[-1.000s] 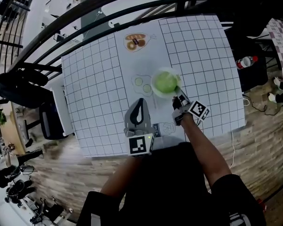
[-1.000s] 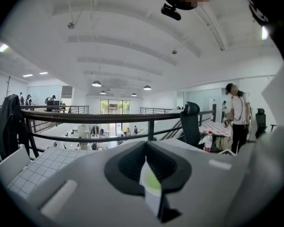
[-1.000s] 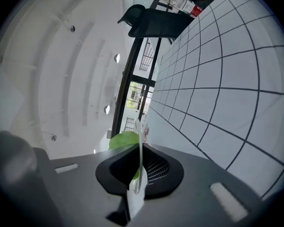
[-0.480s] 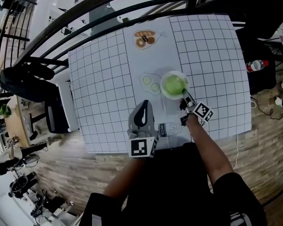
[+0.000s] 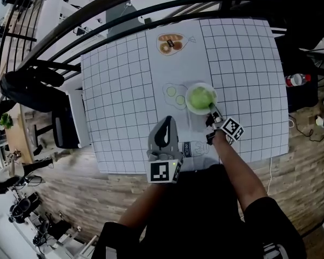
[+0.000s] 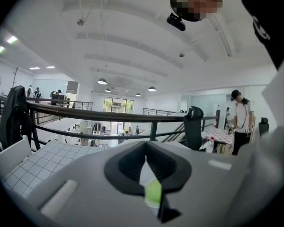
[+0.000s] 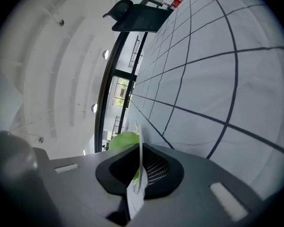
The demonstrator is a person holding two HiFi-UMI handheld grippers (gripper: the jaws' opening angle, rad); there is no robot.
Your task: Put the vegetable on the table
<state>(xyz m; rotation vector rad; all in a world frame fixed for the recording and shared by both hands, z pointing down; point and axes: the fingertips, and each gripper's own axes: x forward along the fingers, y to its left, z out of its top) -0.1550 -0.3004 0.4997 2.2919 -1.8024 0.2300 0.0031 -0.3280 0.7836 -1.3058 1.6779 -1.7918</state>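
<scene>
A round green vegetable [image 5: 200,96] lies on a small white plate [image 5: 190,107] at the middle of the gridded table [image 5: 119,90]. My right gripper [image 5: 212,112] comes in from the near side and is shut on the plate's near rim. In the right gripper view the thin plate rim [image 7: 139,145] runs edge-on between the jaws of the right gripper [image 7: 139,174], with the vegetable [image 7: 123,140] just beyond. My left gripper [image 5: 164,134] hovers over the near table edge to the plate's left, jaws together and empty; in its own view the left gripper [image 6: 146,174] points out over the railing.
Printed pictures mark the table: cucumber slices [image 5: 174,95] beside the plate, bread [image 5: 171,43] at the far edge, a carton [image 5: 191,147] near me. A black railing [image 5: 151,7] runs behind the table. A chair [image 5: 62,125] stands at the left, a bottle [image 5: 297,80] at the right.
The head view has shifted, so the table sits further right in the picture. The plate with the vegetable looks slightly smaller, still beside the cucumber print. Both grippers keep their places.
</scene>
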